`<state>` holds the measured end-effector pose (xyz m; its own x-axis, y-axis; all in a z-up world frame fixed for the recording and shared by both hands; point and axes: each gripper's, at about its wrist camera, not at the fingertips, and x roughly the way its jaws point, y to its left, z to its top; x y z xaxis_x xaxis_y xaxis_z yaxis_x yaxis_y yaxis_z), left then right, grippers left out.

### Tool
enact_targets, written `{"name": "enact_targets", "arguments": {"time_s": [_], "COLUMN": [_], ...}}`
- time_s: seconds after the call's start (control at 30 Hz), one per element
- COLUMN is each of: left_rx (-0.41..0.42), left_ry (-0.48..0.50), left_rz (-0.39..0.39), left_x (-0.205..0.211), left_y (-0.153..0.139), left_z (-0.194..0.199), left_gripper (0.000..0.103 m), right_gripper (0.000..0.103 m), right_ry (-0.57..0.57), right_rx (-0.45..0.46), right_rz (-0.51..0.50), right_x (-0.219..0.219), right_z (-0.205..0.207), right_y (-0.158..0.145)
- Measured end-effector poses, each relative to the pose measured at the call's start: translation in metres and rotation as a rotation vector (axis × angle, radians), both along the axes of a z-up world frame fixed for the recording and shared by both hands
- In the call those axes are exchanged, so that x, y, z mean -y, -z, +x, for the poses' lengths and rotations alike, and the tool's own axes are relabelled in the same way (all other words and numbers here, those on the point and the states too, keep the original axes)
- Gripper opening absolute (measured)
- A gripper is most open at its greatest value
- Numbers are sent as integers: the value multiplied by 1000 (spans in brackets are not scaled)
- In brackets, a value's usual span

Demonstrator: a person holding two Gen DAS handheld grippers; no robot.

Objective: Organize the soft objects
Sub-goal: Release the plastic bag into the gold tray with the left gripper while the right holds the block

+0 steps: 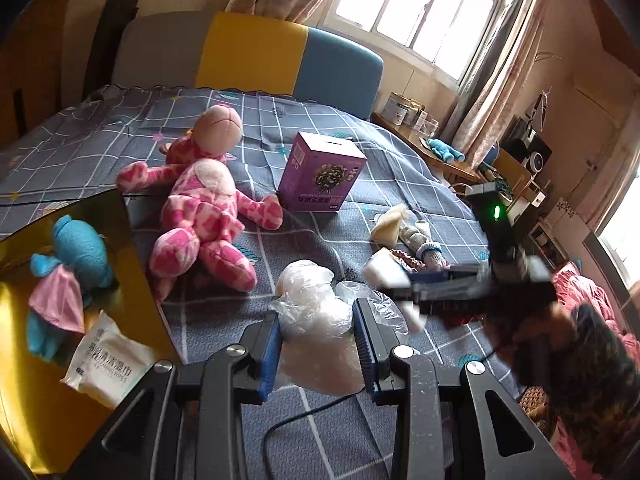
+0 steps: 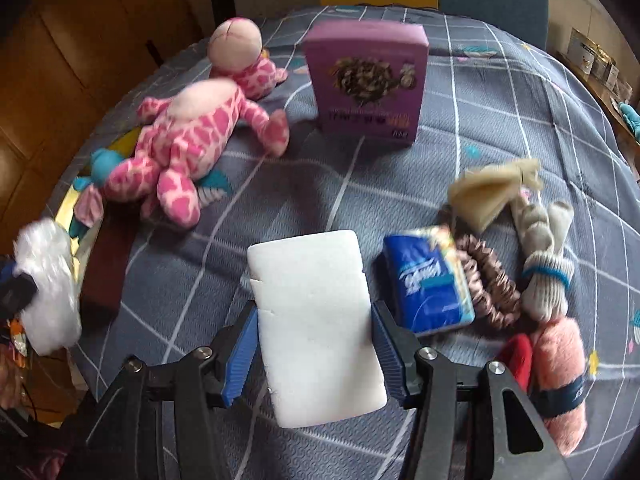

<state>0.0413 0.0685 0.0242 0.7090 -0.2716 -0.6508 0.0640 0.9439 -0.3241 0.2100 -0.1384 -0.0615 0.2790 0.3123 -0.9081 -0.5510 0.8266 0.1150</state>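
Between right claw [image 2: 314,354] pads, white sponge [image 2: 316,332] gripped; left claw [image 1: 318,350] clamps plastic bag [image 1: 316,312], base hidden.

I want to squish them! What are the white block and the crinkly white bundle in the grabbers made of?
The white block in the right gripper looks like foam or sponge: matte, fine-grained, rounded corners, small tears along one edge. The bundle in the left gripper looks like thin clear plastic film around something white: glossy and crinkled. What is inside cannot be told.

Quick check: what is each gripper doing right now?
Left gripper: shut on the clear plastic bag.
Right gripper: shut on the white sponge.
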Motion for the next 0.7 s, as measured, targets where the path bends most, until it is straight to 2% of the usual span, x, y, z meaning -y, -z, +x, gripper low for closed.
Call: {"name": "enact_targets", "arguments": {"time_s": [0.17, 0.3, 0.53, 0.7], "left_rx": [16, 30, 48, 21], "left_ry": [-50, -127, -369, -488], "left_rz": [1, -5, -10, 48], "left_x": [-21, -51, -141, -191], "left_y": [-4, -8, -16, -8], "left_z": [-21, -40, -70, -76], "left_gripper": [34, 34, 34, 34], "right_gripper": [55, 56, 57, 57], "right_ry": [64, 74, 79, 73], "right_rx": [4, 27, 31, 42], "right_rz": [-119, -127, -122, -116], "right_x": [-4, -5, -4, -2], "right_z": [-26, -27, -27, -28], "right_y": [40, 41, 42, 44]}}
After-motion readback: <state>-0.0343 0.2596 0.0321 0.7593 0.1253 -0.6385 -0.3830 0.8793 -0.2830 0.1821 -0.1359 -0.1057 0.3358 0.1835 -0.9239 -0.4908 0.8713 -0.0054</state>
